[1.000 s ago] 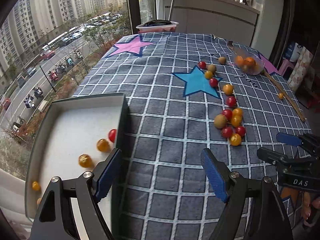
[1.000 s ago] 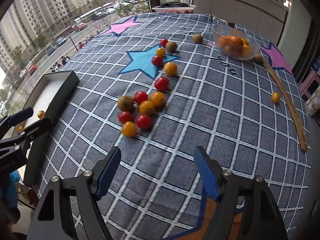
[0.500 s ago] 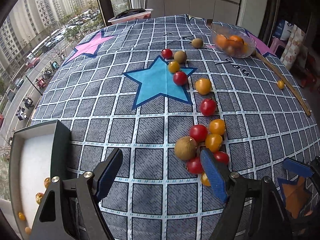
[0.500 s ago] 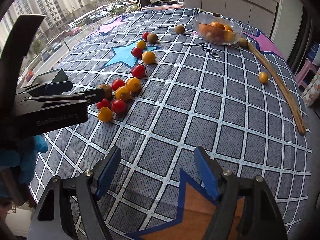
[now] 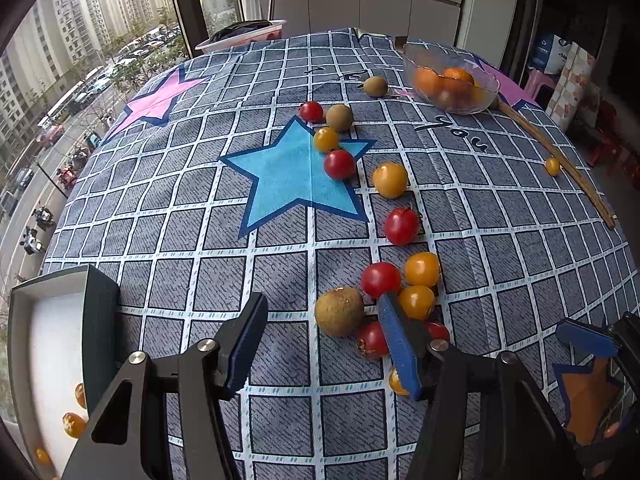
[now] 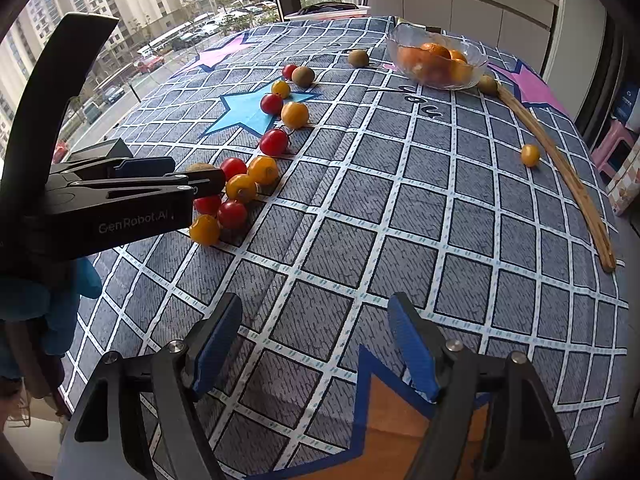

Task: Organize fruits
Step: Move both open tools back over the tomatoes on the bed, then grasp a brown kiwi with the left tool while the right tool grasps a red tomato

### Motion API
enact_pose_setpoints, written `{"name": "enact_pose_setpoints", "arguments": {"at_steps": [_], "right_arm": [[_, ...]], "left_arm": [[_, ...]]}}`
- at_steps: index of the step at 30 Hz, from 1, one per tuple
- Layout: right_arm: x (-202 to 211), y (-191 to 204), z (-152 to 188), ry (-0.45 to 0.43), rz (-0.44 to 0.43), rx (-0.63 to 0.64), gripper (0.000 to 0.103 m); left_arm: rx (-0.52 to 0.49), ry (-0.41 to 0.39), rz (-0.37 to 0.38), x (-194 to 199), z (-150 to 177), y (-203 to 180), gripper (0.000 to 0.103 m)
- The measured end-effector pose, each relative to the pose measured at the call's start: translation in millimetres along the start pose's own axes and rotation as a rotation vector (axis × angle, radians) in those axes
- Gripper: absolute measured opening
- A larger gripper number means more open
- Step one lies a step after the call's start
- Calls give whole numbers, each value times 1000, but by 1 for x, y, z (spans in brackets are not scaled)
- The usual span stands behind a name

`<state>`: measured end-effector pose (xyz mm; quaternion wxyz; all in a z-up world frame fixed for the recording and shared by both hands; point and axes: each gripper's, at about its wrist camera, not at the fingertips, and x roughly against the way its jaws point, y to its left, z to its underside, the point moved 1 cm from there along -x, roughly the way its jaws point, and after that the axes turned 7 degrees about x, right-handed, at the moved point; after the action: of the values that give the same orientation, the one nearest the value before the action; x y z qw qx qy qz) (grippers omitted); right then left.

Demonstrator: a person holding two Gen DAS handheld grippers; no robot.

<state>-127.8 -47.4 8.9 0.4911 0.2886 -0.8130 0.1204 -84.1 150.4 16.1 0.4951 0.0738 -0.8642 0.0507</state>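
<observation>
**Left claw closing in on the fruit cluster beside the brown fruit**

The left claw (image 5: 326, 344) hangs over the near cluster of cherry tomatoes, its blue pads apart with nothing clamped; the brown fruit (image 5: 339, 311) lies between them and a red tomato (image 5: 372, 340) rests just right of it, against the right pad. A good pick probably means centring on one fruit alone, since red and yellow tomatoes touching the brown fruit on its right could be nudged and roll across the checked cloth on the tabletop (image 5: 180, 264); a slow, gentle squeeze seems wise for soft skins. The grey box (image 5: 96, 312), well left of the brown fruit, already holds a few yellow tomatoes; the glass bowl (image 5: 450, 84), far beyond it, holds oranges. The right claw (image 6: 314, 354) is parted and empty, near the orange star. Against the earlier frames, the left claw has left the box for the cluster, and its jaws have just been narrowing; the right claw is unchanged.
</observation>
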Motion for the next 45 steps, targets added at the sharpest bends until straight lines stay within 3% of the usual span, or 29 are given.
{"name": "enact_pose_setpoints", "arguments": {"at_steps": [8,22,25,29,38,40,42,45], "right_arm": [[5,-2,3,-12,-4,1,78],[-8,9,-9,-18,10,34,78],[-12,14,-15,-26,16,56,78],[-18,22,-24,-39,15,85,66],[-32,37,-43,-70,-1,133,54],[-34,42,-45,-76,-3,152,44],[-36,46,-47,-77,-15,164,19],[-34,42,-47,-69,-56,131,19]], "left_arm": [[-39,-1,-65,-4,6,17,58],[-16,-30,-50,-15,-8,14,58],[-23,-31,-27,-14,-8,11,44],[-54,-39,-28,-13,-6,4,27],[-4,-36,-26,-6,5,25,27],[3,-37,-26,-4,8,27,27],[12,-39,-25,-3,11,29,27],[33,-34,-17,0,14,31,27]]}}
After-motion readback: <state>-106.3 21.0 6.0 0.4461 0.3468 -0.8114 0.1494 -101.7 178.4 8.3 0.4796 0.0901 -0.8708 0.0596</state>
